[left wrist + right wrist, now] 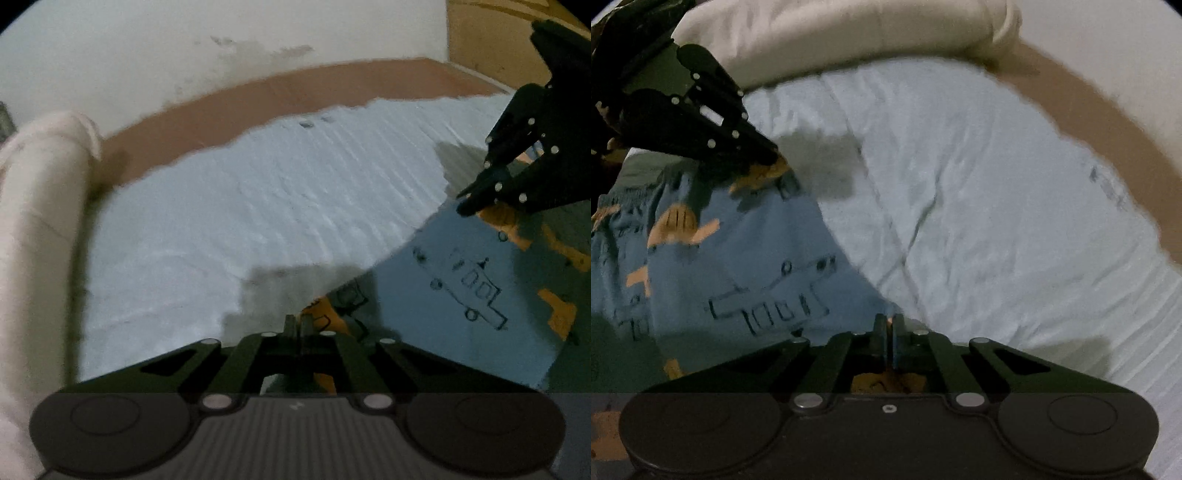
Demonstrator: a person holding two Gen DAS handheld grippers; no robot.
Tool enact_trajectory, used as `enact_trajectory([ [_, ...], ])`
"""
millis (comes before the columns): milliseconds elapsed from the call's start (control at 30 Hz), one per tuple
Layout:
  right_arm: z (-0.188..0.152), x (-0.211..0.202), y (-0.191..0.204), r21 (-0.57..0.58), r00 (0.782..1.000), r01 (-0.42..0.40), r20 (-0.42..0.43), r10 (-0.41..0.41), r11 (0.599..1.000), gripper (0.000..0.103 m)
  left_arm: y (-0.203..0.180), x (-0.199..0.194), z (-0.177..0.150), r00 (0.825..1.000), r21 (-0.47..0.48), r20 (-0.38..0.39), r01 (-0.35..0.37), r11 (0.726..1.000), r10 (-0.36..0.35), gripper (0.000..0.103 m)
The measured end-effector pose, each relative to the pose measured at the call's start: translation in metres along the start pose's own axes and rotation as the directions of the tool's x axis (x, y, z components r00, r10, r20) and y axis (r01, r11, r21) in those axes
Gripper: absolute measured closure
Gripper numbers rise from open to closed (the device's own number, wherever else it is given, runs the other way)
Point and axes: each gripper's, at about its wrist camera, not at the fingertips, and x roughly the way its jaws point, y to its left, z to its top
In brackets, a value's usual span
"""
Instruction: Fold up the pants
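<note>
At the far left of the left wrist view a cream pillow point(40, 206) lies along the edge of the bed, and beside it the pale blue sheet point(240, 206) spreads across the mattress, with a brown band of headboard point(280, 92) curving behind it below a white wall point(184, 44). Low in the middle, the left gripper point(295, 325) has its fingers pressed together on an edge of the pants point(461, 288), the cloth bunching orange and blue right at the tips. The pants (blue, printed with black outline trucks and orange shapes) lie on the sheet toward the right of this view. Further right, the right gripper point(467, 201) reaches down with its tips closed on another part of the same edge, though blur makes the exact contact hard to read. In the right wrist view the left gripper point(775, 157) sits at upper left, pinching an orange patch of the pants point(738, 251), which spread over the lower left. The right gripper point(889, 325) in the lower middle has its fingers closed on the pants' edge, a sliver of orange between them, and the sheet point(997, 221) fills the right.
</note>
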Motion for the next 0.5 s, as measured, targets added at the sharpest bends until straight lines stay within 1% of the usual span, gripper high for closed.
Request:
enact_trajectory([
  [100, 0.018, -0.01, 0.001, -0.023, 0.993, 0.099, 0.072, -0.097, 0.995, 0.103, 0.017, -0.007, 0.002, 0.998, -0.053, 0.032, -0.043, 0.998, 0.044, 0.103],
  [200, 0.033, -0.005, 0.002, -0.04, 0.977, 0.184, 0.118, -0.179, 0.982, 0.103, 0.027, 0.001, 0.0, 0.997, -0.091, 0.021, -0.066, 0.994, 0.068, 0.103],
  [267, 0.039, 0.008, 0.003, -0.03, 0.973, 0.202, 0.12, -0.198, 0.979, 0.103, 0.03, 0.014, -0.004, 0.998, -0.116, -0.008, -0.056, 0.992, 0.055, 0.103],
  [333, 0.042, 0.028, 0.003, -0.042, 0.974, 0.212, 0.09, -0.208, 0.976, 0.103, 0.033, 0.022, -0.009, 0.999, -0.125, -0.023, -0.041, 0.991, 0.039, 0.103],
  [433, 0.041, 0.051, 0.001, -0.032, 0.979, 0.199, 0.044, -0.197, 0.979, 0.102, 0.039, 0.028, -0.016, 1.0, -0.133, -0.022, -0.012, 0.991, 0.009, 0.102],
  [467, 0.04, 0.055, -0.001, -0.024, 0.981, 0.191, 0.038, -0.19, 0.981, 0.102, 0.041, 0.029, -0.016, 1.0, -0.14, -0.024, 0.0, 0.99, -0.004, 0.094],
  [500, 0.039, 0.056, -0.003, -0.014, 0.983, 0.179, 0.04, -0.179, 0.984, 0.099, 0.044, 0.03, -0.017, 0.999, -0.146, -0.033, 0.009, 0.989, -0.014, 0.091],
])
